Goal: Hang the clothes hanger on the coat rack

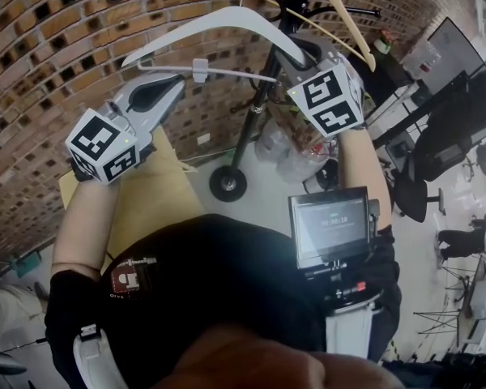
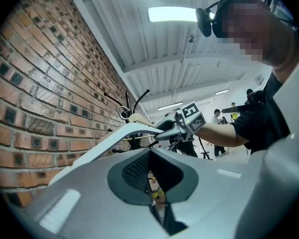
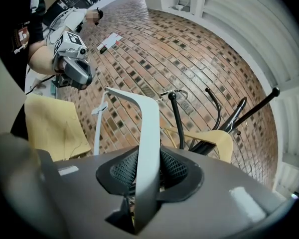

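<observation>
Right hand-held gripper clamped on the right arm of the white clothes hanger, which is held up with its hook close to a peg of the black coat rack; left hand-held gripper has its jaws together and empty, just under the hanger's left arm.

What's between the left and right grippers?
The white hanger, gripped at one end by the right gripper, spans toward the left gripper; head view shows it.

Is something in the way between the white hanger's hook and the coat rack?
Nothing visible stands between the hook and the nearest prong. A wooden hanger already hangs on the rack just beyond, so it may crowd the white hanger.
</observation>
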The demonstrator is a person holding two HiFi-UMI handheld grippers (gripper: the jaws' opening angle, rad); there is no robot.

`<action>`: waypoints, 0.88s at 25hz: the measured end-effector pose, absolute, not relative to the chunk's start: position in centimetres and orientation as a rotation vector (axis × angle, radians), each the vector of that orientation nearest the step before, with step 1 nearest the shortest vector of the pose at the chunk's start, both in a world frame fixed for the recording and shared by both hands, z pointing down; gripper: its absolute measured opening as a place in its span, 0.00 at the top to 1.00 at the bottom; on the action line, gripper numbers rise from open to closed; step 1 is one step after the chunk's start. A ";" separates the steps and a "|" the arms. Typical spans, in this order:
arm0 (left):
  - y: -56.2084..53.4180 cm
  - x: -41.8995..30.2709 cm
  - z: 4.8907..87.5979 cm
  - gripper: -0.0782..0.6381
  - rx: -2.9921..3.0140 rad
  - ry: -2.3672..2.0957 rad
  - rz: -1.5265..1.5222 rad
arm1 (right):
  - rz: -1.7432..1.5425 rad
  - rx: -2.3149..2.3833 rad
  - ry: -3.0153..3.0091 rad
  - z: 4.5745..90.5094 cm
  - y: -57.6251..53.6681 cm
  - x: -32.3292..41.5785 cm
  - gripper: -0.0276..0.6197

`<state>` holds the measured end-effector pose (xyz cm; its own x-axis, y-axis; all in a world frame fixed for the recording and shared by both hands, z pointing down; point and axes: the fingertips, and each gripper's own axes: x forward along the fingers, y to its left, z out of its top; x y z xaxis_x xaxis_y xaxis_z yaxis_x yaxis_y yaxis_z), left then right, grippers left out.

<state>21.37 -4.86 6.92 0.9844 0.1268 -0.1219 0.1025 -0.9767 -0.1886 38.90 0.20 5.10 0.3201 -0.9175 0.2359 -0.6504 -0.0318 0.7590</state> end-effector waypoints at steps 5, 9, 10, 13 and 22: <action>-5.3 21.1 7.0 0.90 -2.951 -0.151 0.191 | -0.368 1.765 -1.400 6.4 0.1 40.2 0.76; -5.5 21.0 7.2 0.90 -2.955 -0.144 0.186 | -0.336 1.779 -1.377 7.6 0.5 41.8 0.76; -5.5 21.0 7.3 0.90 -2.956 -0.145 0.184 | -0.328 1.785 -1.370 7.8 0.6 42.2 0.76; -5.4 21.2 7.7 0.90 -2.962 -0.148 0.174 | -0.300 1.802 -1.351 8.7 1.0 43.6 0.76; -5.2 21.6 8.3 0.90 -2.974 -0.156 0.150 | -0.223 1.833 -1.320 11.7 1.6 46.7 0.76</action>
<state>21.61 -5.20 8.25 0.9895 0.1117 -0.0913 0.0957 -0.9819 -0.1636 46.70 1.62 11.68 0.4284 -0.8470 0.3147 -0.6968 -0.0879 0.7118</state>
